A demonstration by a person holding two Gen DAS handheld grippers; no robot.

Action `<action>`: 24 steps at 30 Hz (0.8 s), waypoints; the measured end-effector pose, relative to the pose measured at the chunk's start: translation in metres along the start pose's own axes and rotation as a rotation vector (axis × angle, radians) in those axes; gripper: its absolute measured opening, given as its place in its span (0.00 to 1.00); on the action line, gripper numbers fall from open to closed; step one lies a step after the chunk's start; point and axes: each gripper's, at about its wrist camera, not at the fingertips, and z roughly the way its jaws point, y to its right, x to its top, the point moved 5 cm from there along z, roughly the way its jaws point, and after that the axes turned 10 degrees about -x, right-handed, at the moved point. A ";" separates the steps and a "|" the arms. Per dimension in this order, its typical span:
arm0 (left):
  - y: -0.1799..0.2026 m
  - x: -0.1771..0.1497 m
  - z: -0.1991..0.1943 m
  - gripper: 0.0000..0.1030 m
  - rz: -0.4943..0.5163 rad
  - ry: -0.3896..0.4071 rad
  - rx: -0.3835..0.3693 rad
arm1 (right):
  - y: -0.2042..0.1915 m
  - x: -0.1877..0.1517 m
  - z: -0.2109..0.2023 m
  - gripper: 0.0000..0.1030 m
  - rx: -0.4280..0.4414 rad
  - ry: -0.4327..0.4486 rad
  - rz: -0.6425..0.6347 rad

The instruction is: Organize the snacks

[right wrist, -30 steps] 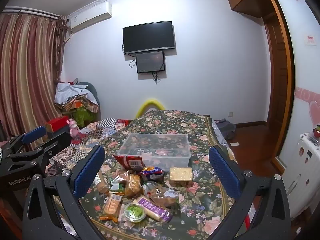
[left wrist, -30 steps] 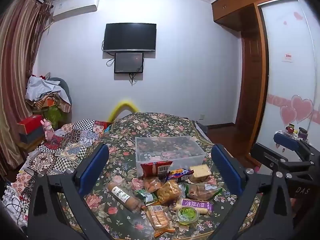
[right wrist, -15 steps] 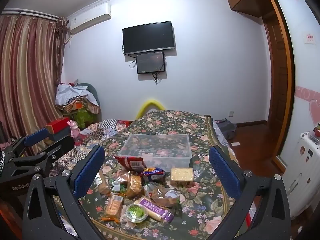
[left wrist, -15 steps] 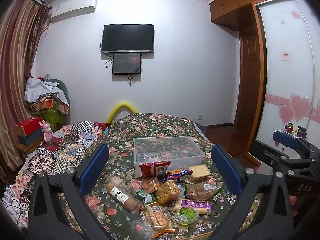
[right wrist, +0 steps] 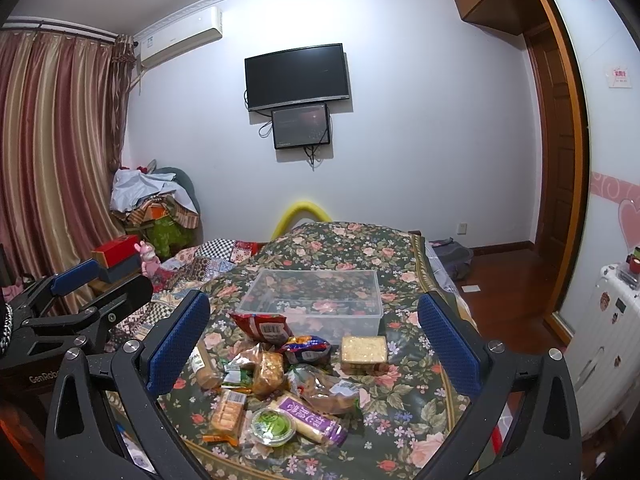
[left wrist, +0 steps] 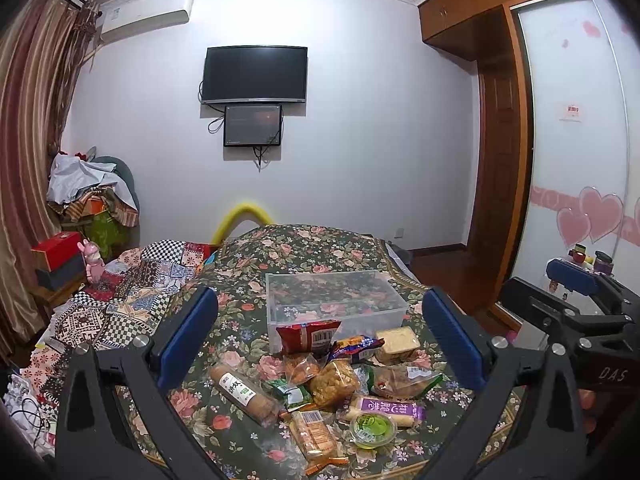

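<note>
Hovering over the snack pile, both grippers empty.
Left gripper [left wrist: 320, 332] and right gripper [right wrist: 314, 330] hold fingers spread above snacks [left wrist: 320, 380] heaped on the floral bed [left wrist: 304, 248] before a clear bin [left wrist: 334, 300]; best to take one top packet at a time. Legible: "DAS", "GenRobo".

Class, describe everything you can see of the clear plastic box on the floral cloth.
The clear plastic box is a rectangular, see-through bin with a rim and no lid. It stands upright on the floral cloth, whose roses show through its walls; nothing shows inside. It sits behind the pile of snacks. The red snack bag leans against its near wall. Neither hand-held gripper touches it.
</note>
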 end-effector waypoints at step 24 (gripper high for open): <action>0.002 0.001 -0.001 1.00 0.002 -0.002 -0.002 | 0.003 0.001 -0.001 1.00 -0.004 0.006 0.010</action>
